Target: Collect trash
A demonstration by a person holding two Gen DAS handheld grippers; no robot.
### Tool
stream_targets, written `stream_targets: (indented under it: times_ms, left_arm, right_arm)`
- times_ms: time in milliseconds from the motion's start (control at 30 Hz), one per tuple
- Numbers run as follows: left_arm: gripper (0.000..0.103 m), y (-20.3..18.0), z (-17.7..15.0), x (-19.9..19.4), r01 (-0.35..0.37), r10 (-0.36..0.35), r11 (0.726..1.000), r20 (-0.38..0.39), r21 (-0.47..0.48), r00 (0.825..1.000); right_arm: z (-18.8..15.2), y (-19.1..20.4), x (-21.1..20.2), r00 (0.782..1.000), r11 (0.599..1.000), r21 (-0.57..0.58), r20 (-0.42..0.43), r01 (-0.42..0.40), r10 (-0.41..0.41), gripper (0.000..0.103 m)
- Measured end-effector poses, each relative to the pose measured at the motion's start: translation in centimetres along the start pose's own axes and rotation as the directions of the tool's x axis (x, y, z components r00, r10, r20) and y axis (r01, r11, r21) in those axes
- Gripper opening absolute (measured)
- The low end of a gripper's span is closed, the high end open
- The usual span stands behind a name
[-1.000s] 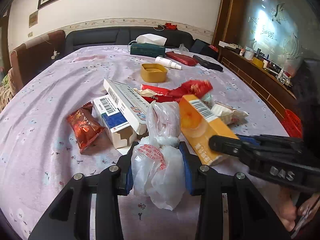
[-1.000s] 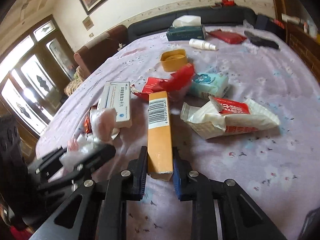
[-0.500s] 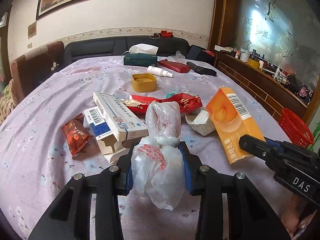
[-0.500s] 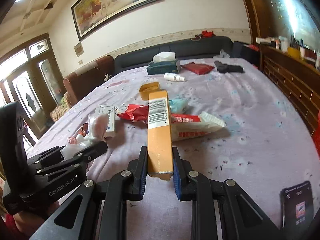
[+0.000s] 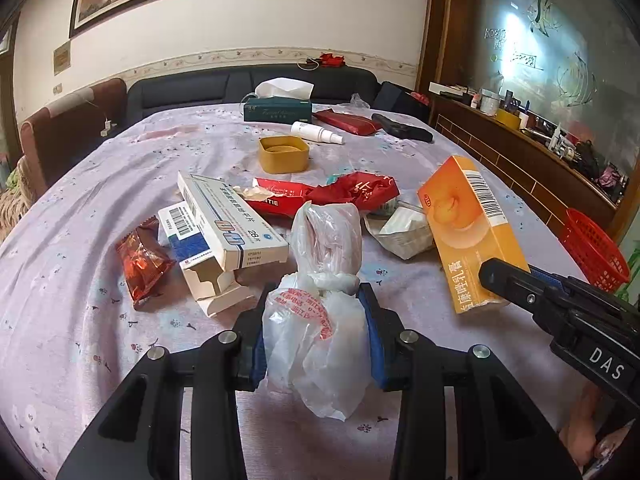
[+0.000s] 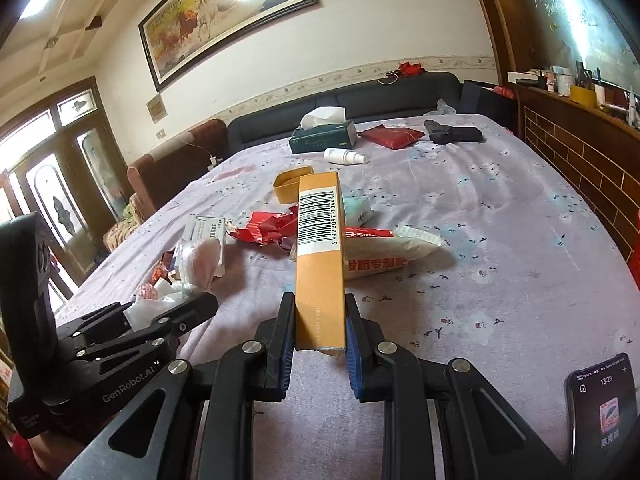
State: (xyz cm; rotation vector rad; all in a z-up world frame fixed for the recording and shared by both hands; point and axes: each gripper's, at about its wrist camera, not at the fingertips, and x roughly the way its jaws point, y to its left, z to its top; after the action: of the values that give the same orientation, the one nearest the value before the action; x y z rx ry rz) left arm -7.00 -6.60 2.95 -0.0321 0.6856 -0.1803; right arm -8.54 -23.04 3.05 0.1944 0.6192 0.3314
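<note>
My left gripper (image 5: 316, 300) is shut on a knotted white plastic bag (image 5: 320, 320) held above the lilac tablecloth. My right gripper (image 6: 318, 312) is shut on a long orange box (image 6: 319, 264) with a barcode, lifted off the table; the same orange box (image 5: 470, 232) shows at the right of the left wrist view. Trash lies in a heap on the table: a white and blue medicine box (image 5: 230, 220), an open blue carton (image 5: 192, 248), a red snack wrapper (image 5: 140, 260), red packets (image 5: 352, 192) and a crumpled white packet (image 5: 404, 228).
A yellow tub (image 5: 283, 154), a white bottle (image 5: 316, 133), a green tissue box (image 5: 278, 110), a red pouch (image 5: 346, 122) and a black case (image 5: 402, 128) sit farther back. A red basket (image 5: 592, 248) stands off the table's right edge. A phone (image 6: 604, 400) lies near me.
The right gripper has lifted the orange box off the table and tilted upward, away from the heap. The left gripper and its bag have stayed where they were.
</note>
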Motion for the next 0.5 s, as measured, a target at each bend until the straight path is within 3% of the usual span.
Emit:
stream_targets:
  times_ms: [167, 333, 500]
  left_arm:
    - [0.038, 0.1, 0.0, 0.0, -0.002, 0.002, 1.0, 0.003, -0.003, 1.0]
    - [0.038, 0.0, 0.0, -0.1, -0.019, 0.019, 1.0, 0.009, -0.001, 1.0]
    - [0.038, -0.4, 0.3, -0.4, -0.011, 0.011, 1.0, 0.011, -0.004, 1.0]
  right_arm:
    - [-0.1, -0.1, -0.3, 1.0, 1.0, -0.001, 0.017, -0.009, 0.009, 0.024]
    - [-0.3, 0.3, -0.9, 0.998, 0.999, -0.024, 0.045, 0.034, -0.033, 0.024]
    - [0.0, -0.1, -1.8, 0.999, 1.0, 0.008, 0.024, 0.024, -0.024, 0.024]
